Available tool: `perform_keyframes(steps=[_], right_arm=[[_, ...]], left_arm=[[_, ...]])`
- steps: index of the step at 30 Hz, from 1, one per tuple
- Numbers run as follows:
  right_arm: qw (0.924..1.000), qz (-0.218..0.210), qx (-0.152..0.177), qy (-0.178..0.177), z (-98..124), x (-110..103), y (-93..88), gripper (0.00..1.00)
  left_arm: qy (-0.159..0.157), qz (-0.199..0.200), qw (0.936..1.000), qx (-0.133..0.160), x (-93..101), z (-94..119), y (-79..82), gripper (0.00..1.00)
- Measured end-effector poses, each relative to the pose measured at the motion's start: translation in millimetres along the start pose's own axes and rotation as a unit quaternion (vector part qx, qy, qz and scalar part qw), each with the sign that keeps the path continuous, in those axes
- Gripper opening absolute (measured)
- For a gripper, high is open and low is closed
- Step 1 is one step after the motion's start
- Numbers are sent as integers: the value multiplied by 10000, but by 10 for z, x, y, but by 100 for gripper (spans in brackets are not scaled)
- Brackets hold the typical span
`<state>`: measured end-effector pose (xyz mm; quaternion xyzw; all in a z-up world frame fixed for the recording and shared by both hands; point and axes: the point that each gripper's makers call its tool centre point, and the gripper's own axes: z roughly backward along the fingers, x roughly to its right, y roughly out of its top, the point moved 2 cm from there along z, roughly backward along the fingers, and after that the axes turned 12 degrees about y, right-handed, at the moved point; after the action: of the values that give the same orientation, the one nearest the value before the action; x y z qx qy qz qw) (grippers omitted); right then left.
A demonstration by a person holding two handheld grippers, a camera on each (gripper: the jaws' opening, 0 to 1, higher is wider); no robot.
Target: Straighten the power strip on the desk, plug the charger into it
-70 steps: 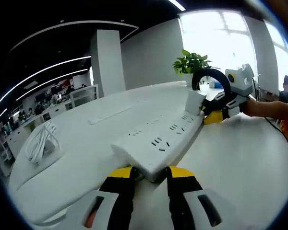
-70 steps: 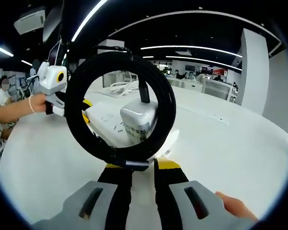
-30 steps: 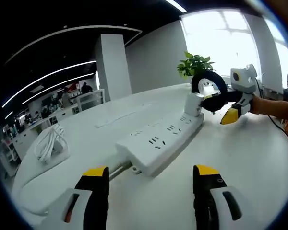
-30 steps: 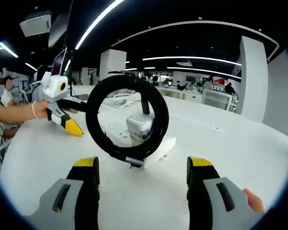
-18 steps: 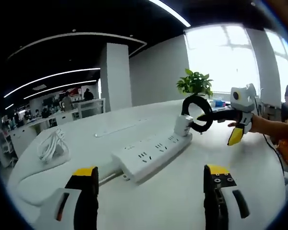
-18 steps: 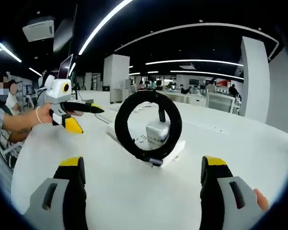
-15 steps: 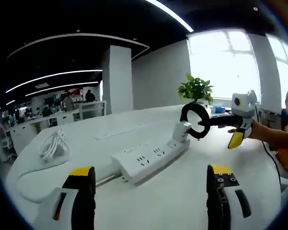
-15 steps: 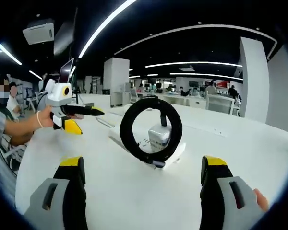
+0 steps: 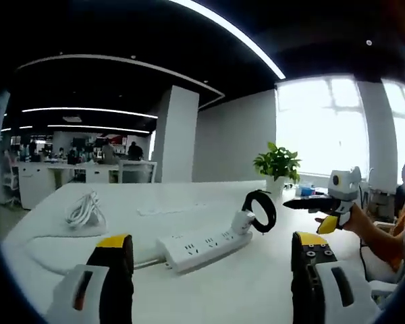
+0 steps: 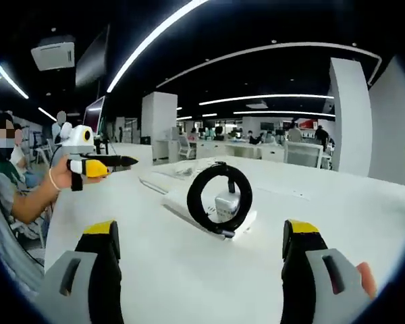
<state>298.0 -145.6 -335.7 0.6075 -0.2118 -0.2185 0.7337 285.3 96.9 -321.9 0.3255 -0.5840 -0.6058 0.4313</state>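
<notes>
A white power strip [image 9: 201, 248] lies flat on the white desk [image 9: 256, 297]. A white charger [image 9: 241, 221] stands plugged into its far end, with its black cable coil [image 9: 268, 214] upright beside it. My left gripper [image 9: 211, 266] hangs open, well back from the strip, with nothing between its jaws. My right gripper [image 10: 201, 266] is open too and faces the coil [image 10: 197, 202], the charger [image 10: 226, 203] and the strip [image 10: 179, 200] from the other side. A hand holds the right gripper [image 9: 309, 212] beyond the strip, and another holds the left gripper [image 10: 118, 166].
A bundle of white cable [image 9: 84, 210] lies on the desk at the left. A potted plant [image 9: 278, 165] stands behind the strip by the windows. A seated person [image 10: 17, 196] is at the desk's edge. Office desks and chairs fill the background.
Earlier my left gripper was shut on the strip's near end and my right on the cable coil. Both have let go, opened, and drawn well back.
</notes>
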Motion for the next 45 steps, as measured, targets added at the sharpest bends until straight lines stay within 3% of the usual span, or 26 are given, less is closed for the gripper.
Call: perform_keyframes(steps=[2,6,10,12,16,20,25,35,42,45], right_arm=[[9992,198,143,-321,69,33,83,99],[9982,304,88,-516,197,-31,138,100],[9963,325,220,-760,329,-76,163,99],[9936,358,415,-985,409,-71,169,99],[9936,246,358,-1041,504,-58,98,99],[9915,195,519,-1176,620,-42,82,100],[9871,366,406,-1507,756,-5,2,99],[9864,125,587,-1531,886,-101,-92,99],[9884,-127,459,-1439,836,-200,-273,97],[9887,-144,372,-1446,796,-246,-344,96]], left_arm=[[109,-175,9997,114,6,48,32,99],[186,-246,9995,60,21,146,14,99],[275,-339,9987,271,8,238,16,99],[563,-376,9972,324,-63,288,-32,99],[705,-317,9964,336,-129,360,-74,98],[886,-232,9946,498,-186,449,-46,98],[1088,-348,9922,492,-248,536,-130,98],[1128,-225,9928,335,-213,705,-303,97],[1219,29,9918,372,-209,789,-385,96],[1363,-53,9902,285,-234,817,-436,96]])
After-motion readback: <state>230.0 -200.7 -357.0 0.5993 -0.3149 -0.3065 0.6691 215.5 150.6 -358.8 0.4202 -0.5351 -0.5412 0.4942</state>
